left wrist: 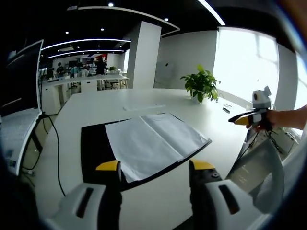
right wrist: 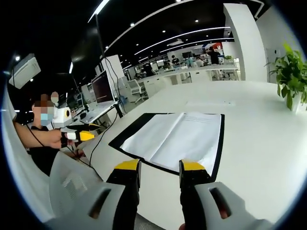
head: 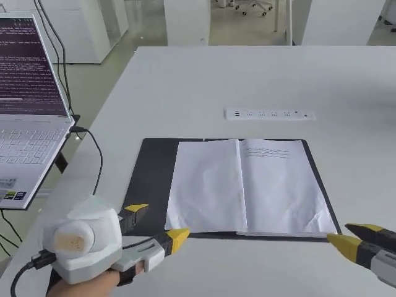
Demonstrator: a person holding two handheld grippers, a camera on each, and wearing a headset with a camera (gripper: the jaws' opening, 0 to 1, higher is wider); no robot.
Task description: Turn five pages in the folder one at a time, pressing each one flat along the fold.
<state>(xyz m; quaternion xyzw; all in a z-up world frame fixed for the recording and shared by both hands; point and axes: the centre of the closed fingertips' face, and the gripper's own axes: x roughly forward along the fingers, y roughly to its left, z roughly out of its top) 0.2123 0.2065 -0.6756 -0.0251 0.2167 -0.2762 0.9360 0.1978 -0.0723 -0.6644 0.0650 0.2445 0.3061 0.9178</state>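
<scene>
Near one folder [head: 238,185], two tongs [head: 158,221] [head: 354,236]

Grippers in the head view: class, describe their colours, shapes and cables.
The left gripper has a rounded white-grey plastic body, dark jaws capped with yellow tips, and a black cable trailing from its rear. The right gripper has the same yellow-tipped dark jaws on a grey body.

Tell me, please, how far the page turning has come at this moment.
Done: the folder lies open, its sheets flat; how many were turned cannot be told. In hand: nothing; the left gripper and right gripper hover open by its near corners. Left: the turns and presses along the fold.
</scene>
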